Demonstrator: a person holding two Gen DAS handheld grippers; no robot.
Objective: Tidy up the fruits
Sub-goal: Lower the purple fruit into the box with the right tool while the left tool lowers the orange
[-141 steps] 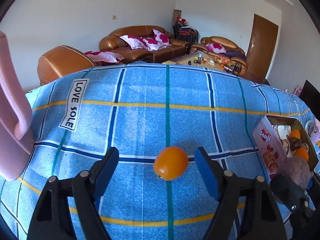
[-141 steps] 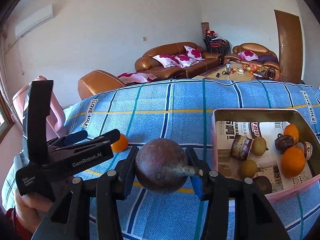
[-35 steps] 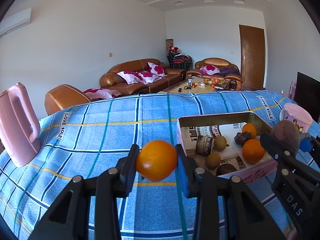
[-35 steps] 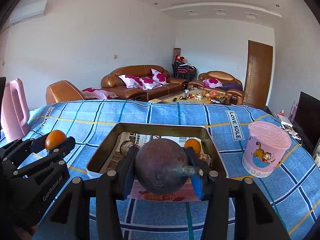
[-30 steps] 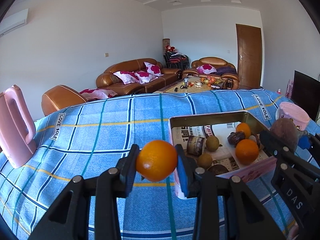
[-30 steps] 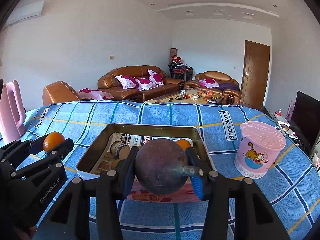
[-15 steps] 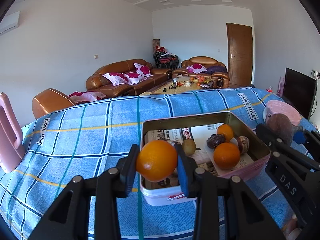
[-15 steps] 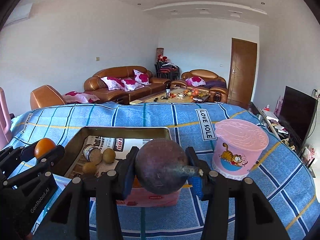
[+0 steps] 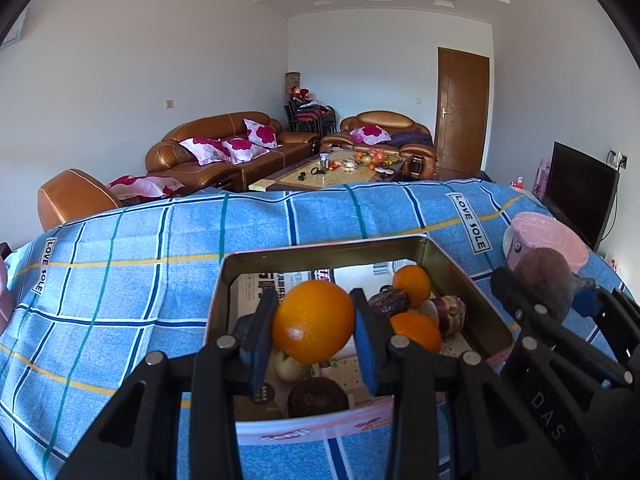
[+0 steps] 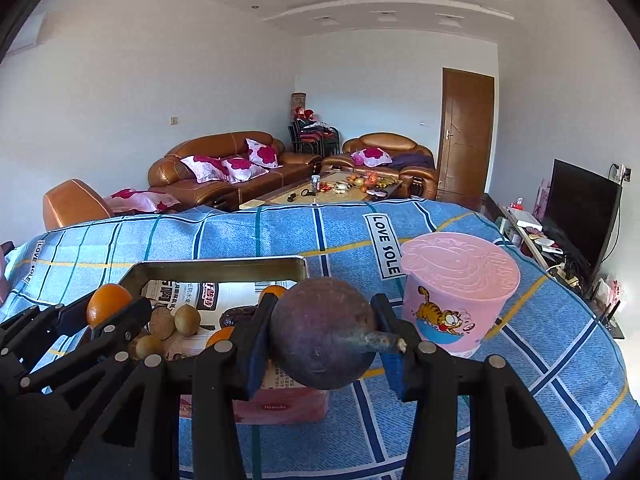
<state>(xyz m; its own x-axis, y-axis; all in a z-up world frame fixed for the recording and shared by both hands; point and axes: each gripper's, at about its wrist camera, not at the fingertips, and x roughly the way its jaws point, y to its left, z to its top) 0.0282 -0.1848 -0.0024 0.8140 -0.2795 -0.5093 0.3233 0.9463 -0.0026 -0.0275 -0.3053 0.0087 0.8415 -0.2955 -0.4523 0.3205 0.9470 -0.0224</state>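
Note:
My left gripper (image 9: pixel 314 330) is shut on an orange (image 9: pixel 313 327) and holds it over the near left part of an open metal tin (image 9: pixel 320 252) lined with newspaper. In the tin lie two more oranges (image 9: pixel 414 330), small green-brown fruits and dark wrinkled ones. My right gripper (image 10: pixel 322 336) is shut on a dark purple round fruit (image 10: pixel 322 332) with a stem, in front of the tin's right end (image 10: pixel 224 270). That fruit (image 9: pixel 544 280) also shows at the right of the left wrist view, and the held orange (image 10: pixel 108 308) at the left of the right wrist view.
A pink plastic cup (image 10: pixel 460 292) with a cartoon cat stands just right of the tin on the blue checked cloth (image 9: pixel 132 264). Beyond the table are brown sofas (image 9: pixel 224 152), a low table with clutter, a door and a dark TV (image 10: pixel 580 208) at right.
Both grippers have moved right across the table with their fruits. The orange now hangs over the tin instead of beside it, and the purple fruit has shifted toward the tin's right end and the cup.

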